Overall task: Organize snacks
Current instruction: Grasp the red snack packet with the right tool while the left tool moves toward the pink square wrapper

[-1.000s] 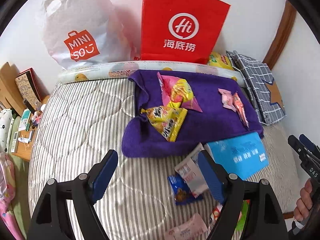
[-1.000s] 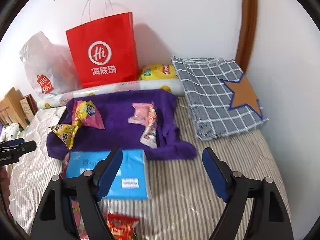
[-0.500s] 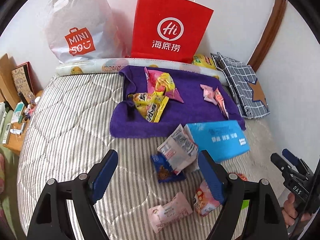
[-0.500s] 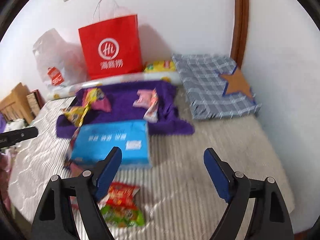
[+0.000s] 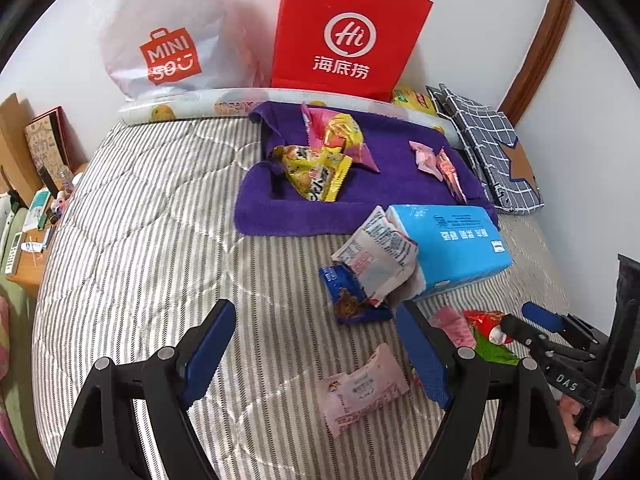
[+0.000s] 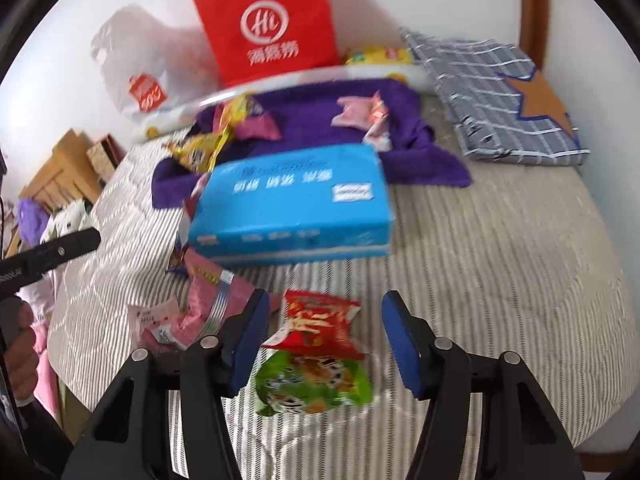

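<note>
**While Both Grippers Are Hovering Over a Snack-Strewn Bed**

As the right gripper (image 6: pixel 322 340) is closing, its fingers (image 6: pixel 250 338) are still standing apart on either side of a red packet (image 6: pixel 320 326), with no pad pressing on it. That packet is overlapping a green packet (image 6: pixel 314 386), and both are lying on the striped bed (image 6: pixel 500 260) just in front of a blue box (image 6: pixel 292 204). A pink packet (image 6: pixel 200 308) is lying to the left of them, beside the left finger.

The left gripper (image 5: pixel 316 356) is hovering with its fingers (image 5: pixel 210 344) spread and nothing between the pads. A pale pink packet (image 5: pixel 366 390) is lying on the bed below and between them. Beyond it, a dark blue packet (image 5: pixel 352 298) is lying partly under a white packet (image 5: pixel 374 258), which is leaning against the blue box (image 5: pixel 452 244).

A purple towel (image 5: pixel 360 208) is lying behind the box, carrying a yellow packet (image 5: pixel 316 172), a pink-and-yellow packet (image 5: pixel 340 136) and two small pink packets (image 5: pixel 436 164) set apart at its right side. A red bag (image 5: pixel 348 32) and a white bag (image 5: pixel 168 36) are standing against the wall, and a checked cloth (image 5: pixel 488 148) is lying at the bed's right corner.

A hand (image 5: pixel 588 424) is holding the right gripper at the edge of the left view.
</note>
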`<action>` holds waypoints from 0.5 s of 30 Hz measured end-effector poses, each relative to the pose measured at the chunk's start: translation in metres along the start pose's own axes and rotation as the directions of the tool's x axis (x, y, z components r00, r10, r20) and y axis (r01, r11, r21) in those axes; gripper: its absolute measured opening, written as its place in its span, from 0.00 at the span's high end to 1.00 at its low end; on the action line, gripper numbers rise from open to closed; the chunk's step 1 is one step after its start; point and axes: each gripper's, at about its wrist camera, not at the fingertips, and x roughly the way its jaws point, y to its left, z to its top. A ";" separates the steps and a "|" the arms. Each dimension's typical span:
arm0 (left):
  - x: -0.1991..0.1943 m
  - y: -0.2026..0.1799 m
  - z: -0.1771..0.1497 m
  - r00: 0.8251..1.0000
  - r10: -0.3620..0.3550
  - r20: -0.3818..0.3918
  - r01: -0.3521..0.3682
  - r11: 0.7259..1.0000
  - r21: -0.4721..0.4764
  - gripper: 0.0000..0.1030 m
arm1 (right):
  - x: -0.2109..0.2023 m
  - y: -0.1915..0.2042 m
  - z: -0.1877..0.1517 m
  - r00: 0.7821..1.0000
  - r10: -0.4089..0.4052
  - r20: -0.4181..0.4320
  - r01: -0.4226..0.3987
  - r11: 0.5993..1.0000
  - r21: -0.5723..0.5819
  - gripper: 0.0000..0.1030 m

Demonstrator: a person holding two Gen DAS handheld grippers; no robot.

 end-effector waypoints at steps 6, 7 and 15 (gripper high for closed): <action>0.000 0.003 -0.002 1.000 -0.001 0.003 0.001 1.000 0.001 0.21 | 0.022 0.006 -0.002 0.997 -0.036 -0.066 0.034 0.999 -0.032 0.43; 0.001 0.003 -0.003 1.000 0.002 0.001 -0.002 1.000 0.003 0.21 | 0.025 0.005 -0.002 0.996 -0.037 -0.078 0.035 0.999 -0.032 0.43; 0.010 -0.001 -0.003 1.000 0.015 -0.017 -0.015 1.000 0.017 0.21 | 0.028 0.006 -0.003 0.996 -0.025 -0.084 0.020 0.998 -0.063 0.54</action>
